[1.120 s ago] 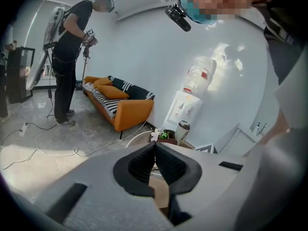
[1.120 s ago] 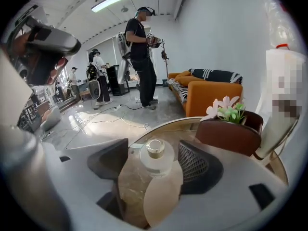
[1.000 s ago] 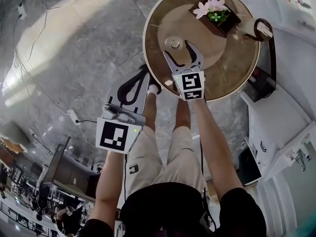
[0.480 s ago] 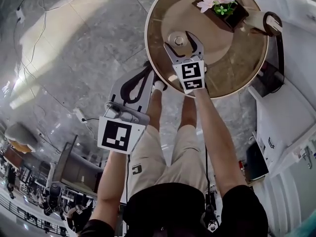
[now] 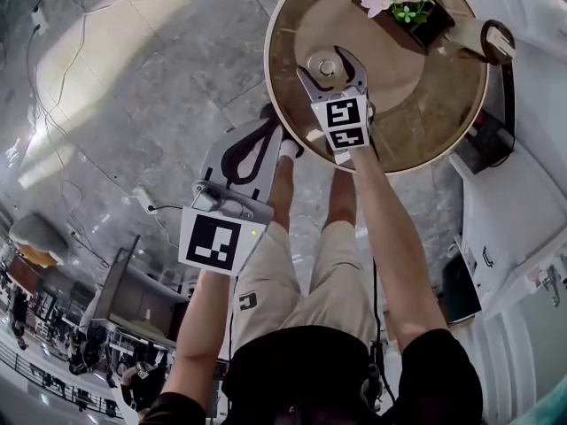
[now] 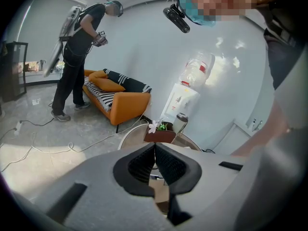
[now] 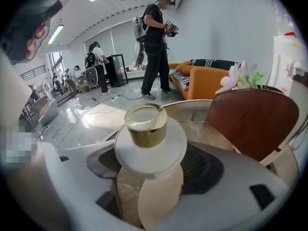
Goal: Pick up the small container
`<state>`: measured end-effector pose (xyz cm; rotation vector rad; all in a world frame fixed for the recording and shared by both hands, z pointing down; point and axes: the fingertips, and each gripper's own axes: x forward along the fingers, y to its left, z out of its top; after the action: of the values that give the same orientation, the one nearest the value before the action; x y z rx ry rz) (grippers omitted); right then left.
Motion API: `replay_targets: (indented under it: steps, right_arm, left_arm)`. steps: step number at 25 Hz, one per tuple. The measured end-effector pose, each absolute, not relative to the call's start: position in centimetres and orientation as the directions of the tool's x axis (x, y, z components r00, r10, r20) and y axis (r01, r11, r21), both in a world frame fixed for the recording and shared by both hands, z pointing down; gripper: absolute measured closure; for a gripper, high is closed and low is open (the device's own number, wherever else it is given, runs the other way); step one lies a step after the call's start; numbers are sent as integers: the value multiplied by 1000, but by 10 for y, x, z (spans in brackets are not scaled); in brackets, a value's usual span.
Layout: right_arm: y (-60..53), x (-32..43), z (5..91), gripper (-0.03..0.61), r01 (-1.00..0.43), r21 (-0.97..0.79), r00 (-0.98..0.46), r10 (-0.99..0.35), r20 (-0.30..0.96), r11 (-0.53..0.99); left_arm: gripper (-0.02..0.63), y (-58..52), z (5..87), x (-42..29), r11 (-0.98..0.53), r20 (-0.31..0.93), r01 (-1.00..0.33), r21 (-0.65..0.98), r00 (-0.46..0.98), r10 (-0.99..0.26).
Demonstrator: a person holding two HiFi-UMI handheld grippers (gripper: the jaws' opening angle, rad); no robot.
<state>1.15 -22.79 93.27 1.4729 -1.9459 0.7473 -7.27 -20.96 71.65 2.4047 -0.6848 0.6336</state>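
The small container (image 7: pixel 146 129), a pale, squat jar with a wide white collar and a gold cap, stands upright on the round table (image 5: pixel 416 122), near the table's middle. The right gripper (image 5: pixel 326 65) reaches over the table edge with its jaws spread to either side of the jar, so the jar sits in the gap between the ribbed pads. That placement looks like a set-up for a squeeze on the body below the collar, where the wide rim could keep the jar from slipping down. A strip of tabletop shows between one pad and the jar's body, so the jaws probably have no grip on it yet, though the collar hides the contact on the other side.

The left gripper (image 6: pixel 155 149) hangs off the table over the floor, its jaws pressed together on nothing; it appears parked out of the way, since one gripper is enough for this pick.

By count: two grippers, one jar, one brown planter (image 5: pixel 423 23) of pale flowers, and one travel mug (image 5: pixel 490 38) at the table's far rim.
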Motion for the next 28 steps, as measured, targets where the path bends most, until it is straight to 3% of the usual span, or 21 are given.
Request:
replay_targets:
  steps: [13, 28]
  right_arm:
    - [-213, 23, 906, 242, -960, -87, -239, -618, 749, 265]
    - [-208, 45, 756, 242, -934, -96, -312, -659, 685, 343]
  left_arm:
    - [595, -204, 702, -71, -710, 561, -606, 360, 748, -354]
    - [595, -190, 634, -48, -703, 503, -629, 331, 748, -433]
